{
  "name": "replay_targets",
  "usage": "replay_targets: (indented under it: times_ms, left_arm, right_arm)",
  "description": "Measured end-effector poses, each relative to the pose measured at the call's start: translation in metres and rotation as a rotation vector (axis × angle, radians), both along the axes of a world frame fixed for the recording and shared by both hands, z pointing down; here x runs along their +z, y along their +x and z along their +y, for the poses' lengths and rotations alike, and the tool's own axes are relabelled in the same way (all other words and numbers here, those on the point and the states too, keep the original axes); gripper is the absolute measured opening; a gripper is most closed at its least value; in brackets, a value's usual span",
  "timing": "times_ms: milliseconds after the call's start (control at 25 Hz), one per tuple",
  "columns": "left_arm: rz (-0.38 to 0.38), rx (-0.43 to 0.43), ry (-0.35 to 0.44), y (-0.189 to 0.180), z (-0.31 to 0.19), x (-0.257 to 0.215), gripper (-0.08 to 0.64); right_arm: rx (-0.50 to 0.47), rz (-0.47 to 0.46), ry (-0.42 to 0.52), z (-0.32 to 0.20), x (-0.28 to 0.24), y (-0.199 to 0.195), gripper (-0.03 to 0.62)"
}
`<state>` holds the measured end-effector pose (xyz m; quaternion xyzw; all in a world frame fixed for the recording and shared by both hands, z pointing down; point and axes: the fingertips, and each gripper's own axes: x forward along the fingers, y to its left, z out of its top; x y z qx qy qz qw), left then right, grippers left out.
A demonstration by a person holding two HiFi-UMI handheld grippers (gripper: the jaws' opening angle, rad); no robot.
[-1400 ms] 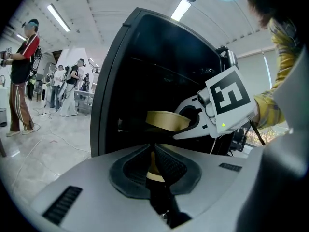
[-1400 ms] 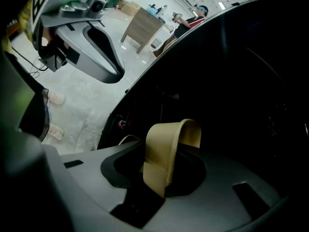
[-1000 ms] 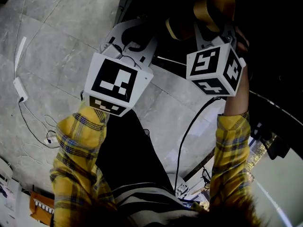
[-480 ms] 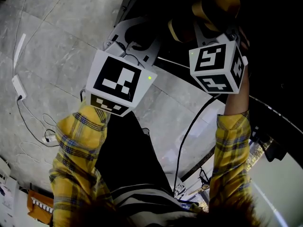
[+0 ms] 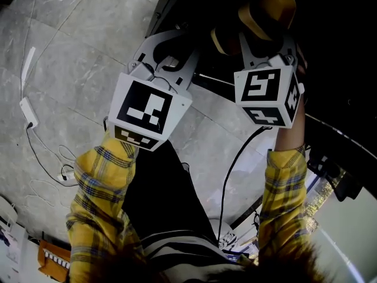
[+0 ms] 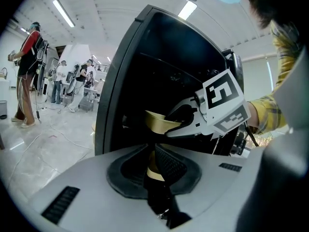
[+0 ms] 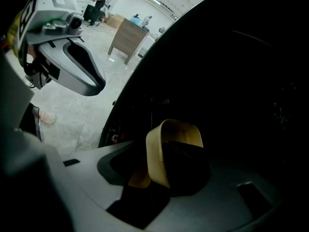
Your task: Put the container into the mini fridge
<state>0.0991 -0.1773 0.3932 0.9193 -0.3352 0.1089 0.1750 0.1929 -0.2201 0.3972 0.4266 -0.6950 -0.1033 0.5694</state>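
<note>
The tan container [image 5: 266,12] hangs at the dark mouth of the black mini fridge [image 6: 120,81], tilted on its side. My left gripper [image 6: 155,153] is shut on a tan edge of it, which shows as a strip between the mesh pads. My right gripper [image 7: 161,166] has the container's wall [image 7: 157,153] between its jaws. Those jaws are opening and stand wide, one pad inside the container. In the left gripper view the right gripper [image 6: 181,121] straddles the container's rim [image 6: 157,121]. In the head view the left gripper [image 5: 171,49] and the right gripper [image 5: 259,37] sit side by side at the fridge opening.
Grey tiled floor lies at the left, with a white power strip [image 5: 27,112] and thin cables [image 5: 44,158]. A black cable [image 5: 230,175] runs down between my arms. Several people [image 6: 29,71] stand far off, and a wooden cabinet [image 7: 128,40] is in the background.
Both grippers have shifted slightly and the container has moved a little further up into the dark opening. The right gripper's cube has turned a little.
</note>
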Motion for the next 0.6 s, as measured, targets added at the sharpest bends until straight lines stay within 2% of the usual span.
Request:
replay_targets:
  times_ms: [200,280,600]
  left_arm:
    - [0.008,-0.011,-0.005,-0.008,0.007,-0.008,0.035]
    - [0.016,-0.021,-0.01,-0.013,0.012,-0.013,0.035]
    - [0.023,-0.051,-0.012,-0.04,0.022,-0.026,0.035]
  right_arm:
    - [0.08,-0.055,0.045,0.015,-0.016,0.0,0.185]
    - [0.125,-0.086,0.085,0.021,-0.027,0.001,0.145]
    - [0.369,-0.239,0.165,0.054,-0.045,0.009,0.096]
